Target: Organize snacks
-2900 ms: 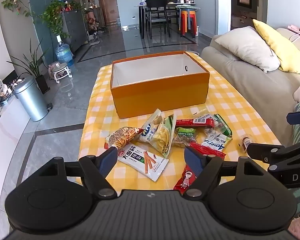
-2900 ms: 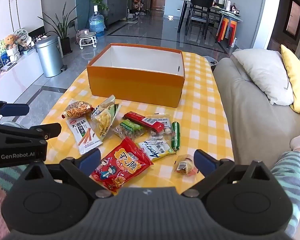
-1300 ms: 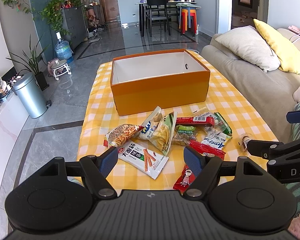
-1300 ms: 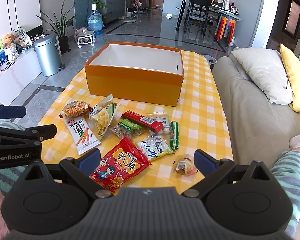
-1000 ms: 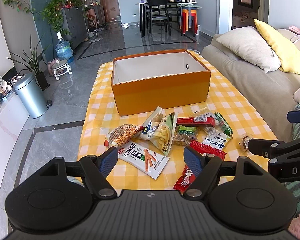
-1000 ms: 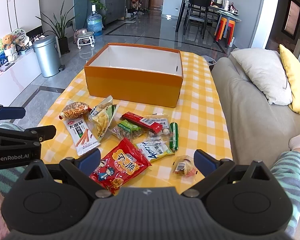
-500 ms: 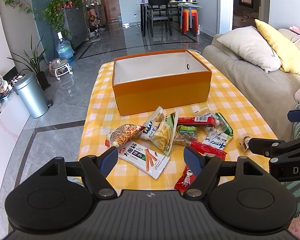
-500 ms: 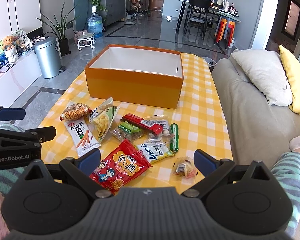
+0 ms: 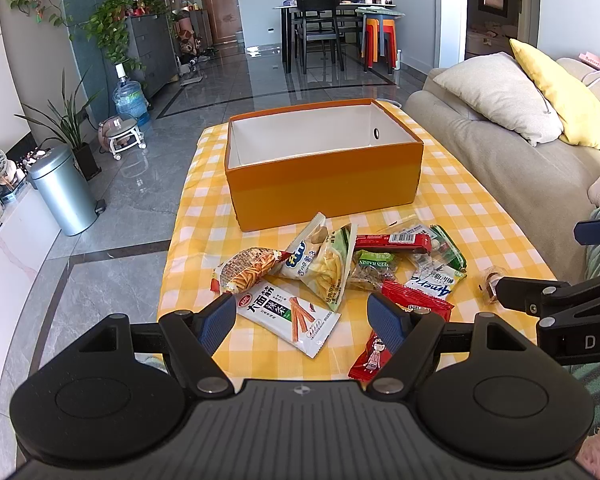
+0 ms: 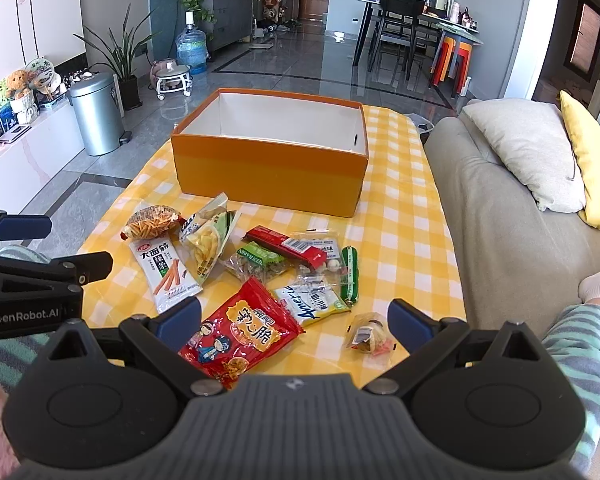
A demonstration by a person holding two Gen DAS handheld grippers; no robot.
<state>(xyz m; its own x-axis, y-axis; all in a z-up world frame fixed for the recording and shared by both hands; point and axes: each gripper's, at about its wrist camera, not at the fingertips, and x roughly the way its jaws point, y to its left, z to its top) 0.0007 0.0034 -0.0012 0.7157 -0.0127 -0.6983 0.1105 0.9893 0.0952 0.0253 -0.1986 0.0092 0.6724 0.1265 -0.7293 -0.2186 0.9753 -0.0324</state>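
Observation:
An empty orange box [image 9: 324,184] [image 10: 268,172] stands on the yellow checked table [image 9: 480,216] [image 10: 404,240]. Several snack packets lie in front of it: a white stick-snack packet [image 9: 288,316] [image 10: 164,272], a fries bag [image 9: 328,264] [image 10: 208,240], a red packet [image 10: 240,332] [image 9: 416,300], a long red bar [image 9: 392,242] [image 10: 288,246], a small candy [image 10: 368,334]. My left gripper [image 9: 302,318] is open and empty, above the near table edge by the white packet. My right gripper [image 10: 294,318] is open and empty over the red packet.
A beige sofa [image 9: 512,168] with grey and yellow pillows runs along the table's right side; a person's leg [image 10: 580,340] rests there. A metal bin [image 9: 66,190] and plants stand on the floor to the left. A dining set is far behind.
Both grippers have drifted very slightly; the view has shifted a little. The snacks and the box have not moved, and both grippers stay open.

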